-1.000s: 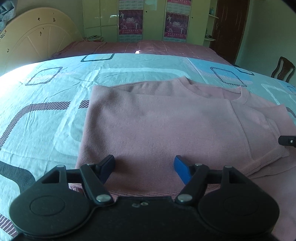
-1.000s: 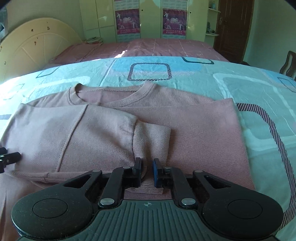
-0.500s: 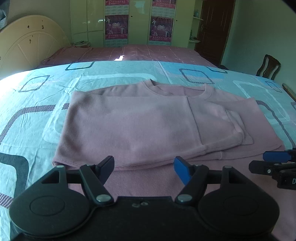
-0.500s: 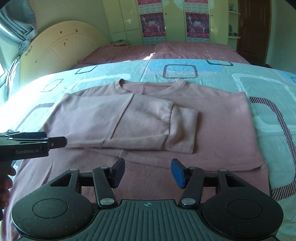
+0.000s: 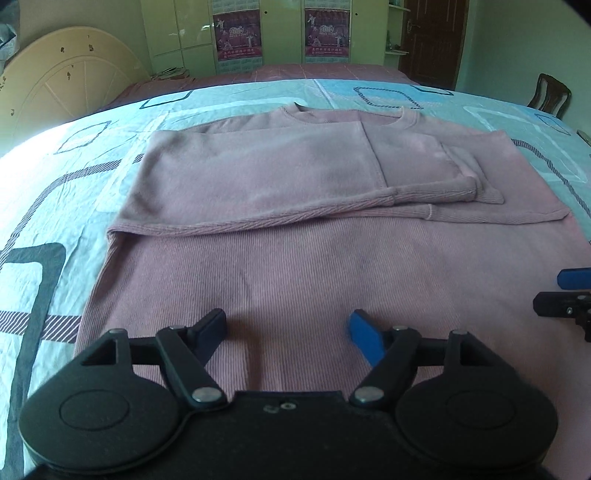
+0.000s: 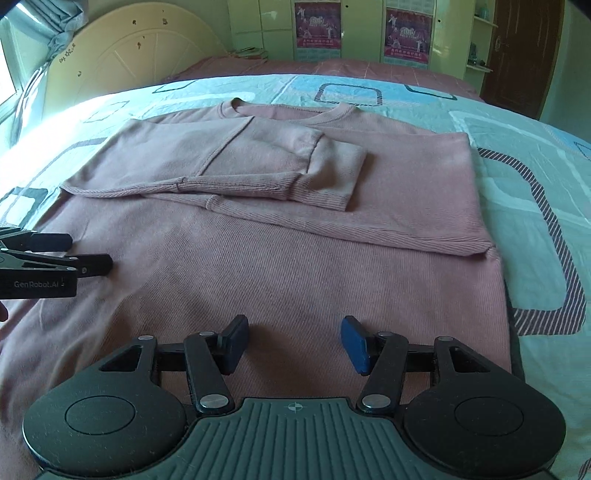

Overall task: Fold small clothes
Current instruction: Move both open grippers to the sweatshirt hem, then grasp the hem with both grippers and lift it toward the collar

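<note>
A pink sweater lies flat on the bed's patterned sheet, its neckline at the far side and its near body reaching under both cameras. The upper part shows layers folded inward: a ribbed hem edge runs across the middle, and a folded sleeve cuff rests on top, right of centre.

Open sheet surrounds the garment on the left, right and far sides. Beyond it sit a plain maroon bedspread, a cream headboard at far left, and green wardrobes with posters.

The left gripper hovers over the near left part of the sweater, its jaws opening with nothing between them but fabric below. The right gripper is released too, pads apart over the near right cloth, gripping nothing.

Only the left view shows a wooden chair at far right; only the right view shows a curtain and window edge at far left. No containers are visible.
</note>
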